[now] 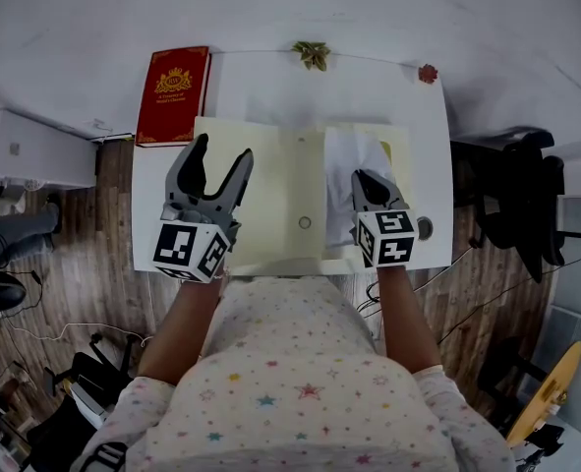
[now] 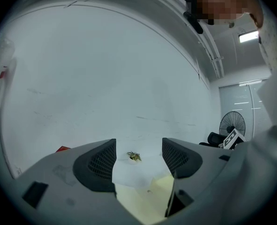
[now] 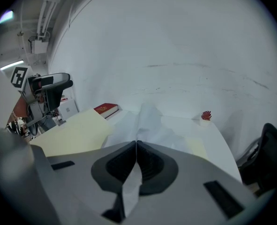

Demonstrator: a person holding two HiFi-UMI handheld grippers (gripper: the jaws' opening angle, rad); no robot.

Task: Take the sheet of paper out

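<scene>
My right hand-held gripper (image 3: 136,149) pinches the white paper sheet (image 3: 152,125), partly out of the pale yellow folder (image 3: 72,132) beneath; left hand-held gripper (image 2: 138,154) open, empty

Overhead head view; gripper views low along same table (image 1: 261,87)

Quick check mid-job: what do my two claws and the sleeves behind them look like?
Both the left claw and right claw are grey plastic, tapering forward, with dark meshed inner faces. Each carries a white cube printed with black square markers. The sleeves are pale, dotted with small coloured stars.
</scene>
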